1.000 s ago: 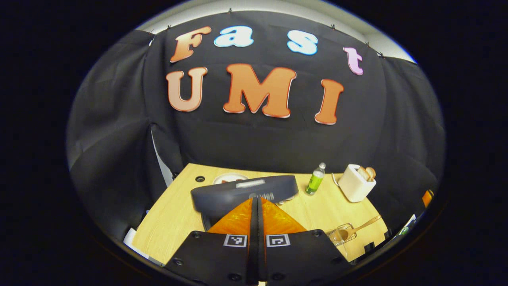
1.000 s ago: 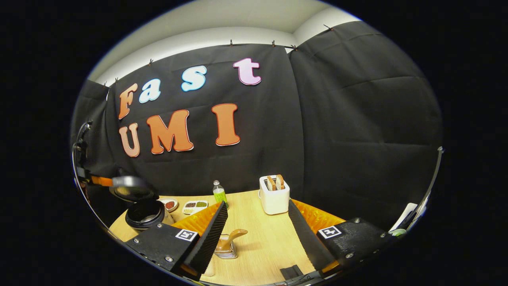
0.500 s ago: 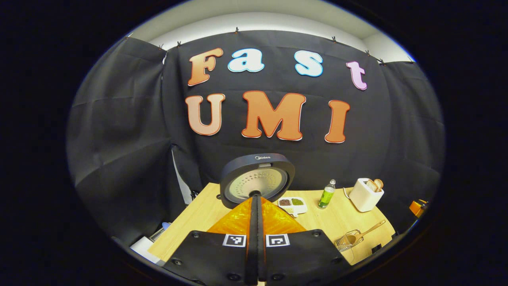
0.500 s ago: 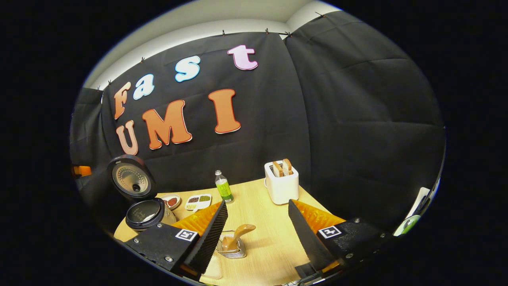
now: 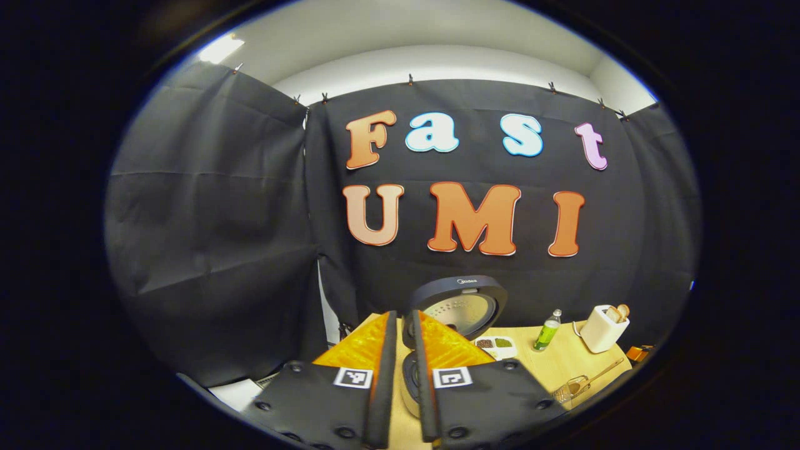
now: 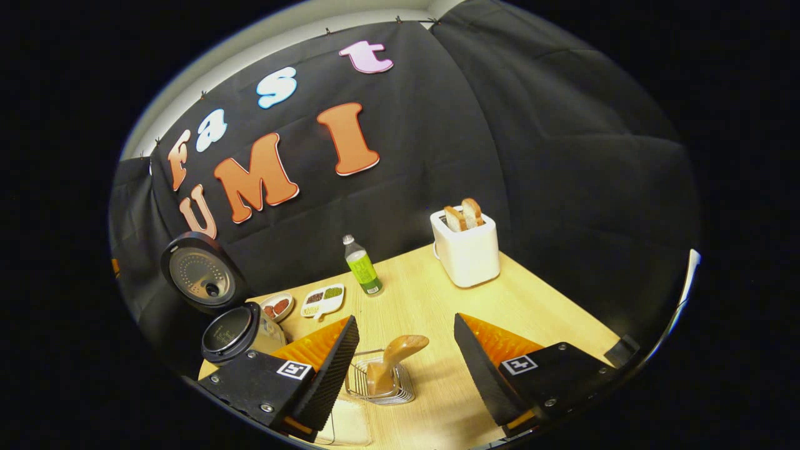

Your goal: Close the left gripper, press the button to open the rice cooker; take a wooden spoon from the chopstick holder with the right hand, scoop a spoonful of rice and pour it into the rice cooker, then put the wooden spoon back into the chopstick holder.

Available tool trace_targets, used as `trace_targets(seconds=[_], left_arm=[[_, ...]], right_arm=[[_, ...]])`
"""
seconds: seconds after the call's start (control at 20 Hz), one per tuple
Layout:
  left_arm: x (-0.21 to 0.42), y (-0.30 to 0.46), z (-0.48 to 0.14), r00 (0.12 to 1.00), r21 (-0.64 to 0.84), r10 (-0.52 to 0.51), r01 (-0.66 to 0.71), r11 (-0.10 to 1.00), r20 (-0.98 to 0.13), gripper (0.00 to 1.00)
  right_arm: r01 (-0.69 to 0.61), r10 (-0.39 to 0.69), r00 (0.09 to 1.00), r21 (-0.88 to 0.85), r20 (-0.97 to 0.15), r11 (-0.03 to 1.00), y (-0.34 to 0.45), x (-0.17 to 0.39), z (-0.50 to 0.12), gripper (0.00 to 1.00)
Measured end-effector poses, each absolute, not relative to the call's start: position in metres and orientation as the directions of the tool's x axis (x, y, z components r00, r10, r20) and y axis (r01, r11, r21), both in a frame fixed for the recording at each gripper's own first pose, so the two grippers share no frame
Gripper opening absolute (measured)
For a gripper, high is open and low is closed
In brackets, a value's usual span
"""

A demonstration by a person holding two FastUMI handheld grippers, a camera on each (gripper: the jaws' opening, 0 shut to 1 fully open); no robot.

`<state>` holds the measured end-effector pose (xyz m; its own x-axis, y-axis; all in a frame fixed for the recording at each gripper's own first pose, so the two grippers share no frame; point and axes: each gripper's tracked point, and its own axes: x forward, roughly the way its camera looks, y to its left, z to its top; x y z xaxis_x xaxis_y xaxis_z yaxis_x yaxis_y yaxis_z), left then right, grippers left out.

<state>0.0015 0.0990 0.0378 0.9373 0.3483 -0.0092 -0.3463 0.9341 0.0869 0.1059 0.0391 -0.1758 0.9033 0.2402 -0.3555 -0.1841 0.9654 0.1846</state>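
Wooden spoon (image 6: pixel 395 361) stands in the wire chopstick holder (image 6: pixel 380 385) on the tabletop (image 6: pixel 437 300), framed between the spread, empty fingers of the right gripper (image 6: pixel 405 337). Farther left, the rice cooker (image 6: pixel 236 328) sits with its lid (image 6: pixel 199 272) raised, near a divided dish (image 6: pixel 322 300), a bottle (image 6: pixel 362 266) and a toaster (image 6: pixel 466 247). In the left gripper view, the left gripper (image 5: pixel 400 350) holds nothing, its fingers slightly parted before the cooker.

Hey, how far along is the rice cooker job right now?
Done: the dark round rice cooker stands with its lid up. In hand: the right gripper, open, faces the wooden spoon standing in the wire chopstick holder. Left: grasping it, scooping rice, pouring, returning it.
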Motion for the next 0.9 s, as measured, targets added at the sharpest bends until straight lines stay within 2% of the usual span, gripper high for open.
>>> trace_targets(seconds=[0.25, 0.6, 0.65, 0.8, 0.9], left_arm=[[-0.014, 0.121, 0.038, 0.919, 0.074, 0.394, -0.393, 0.917, 0.003, 0.51], [-0.02, 0.147, 0.033, 0.896, 0.096, 0.444, -0.444, 0.891, 0.022, 0.97], [-0.021, 0.151, 0.03, 0.894, 0.098, 0.447, -0.446, 0.889, 0.014, 0.97], [-0.021, 0.159, 0.024, 0.894, 0.098, 0.448, -0.445, 0.89, -0.009, 0.99], [-0.021, 0.162, 0.025, 0.898, 0.087, 0.44, -0.438, 0.895, -0.01, 1.0]], right_arm=[[-0.17, 0.274, 0.865, 0.27, -0.42, 0.948, 0.05, 0.109, -0.208, 0.93], [-0.158, 0.295, 0.838, 0.313, -0.458, 0.936, 0.063, 0.118, -0.239, 0.55], [-0.16, 0.299, 0.836, 0.317, -0.459, 0.935, 0.065, 0.118, -0.24, 0.51], [-0.175, 0.318, 0.839, 0.333, -0.442, 0.926, 0.074, 0.12, -0.234, 0.29], [-0.18, 0.322, 0.835, 0.331, -0.446, 0.926, 0.083, 0.117, -0.231, 0.21]])
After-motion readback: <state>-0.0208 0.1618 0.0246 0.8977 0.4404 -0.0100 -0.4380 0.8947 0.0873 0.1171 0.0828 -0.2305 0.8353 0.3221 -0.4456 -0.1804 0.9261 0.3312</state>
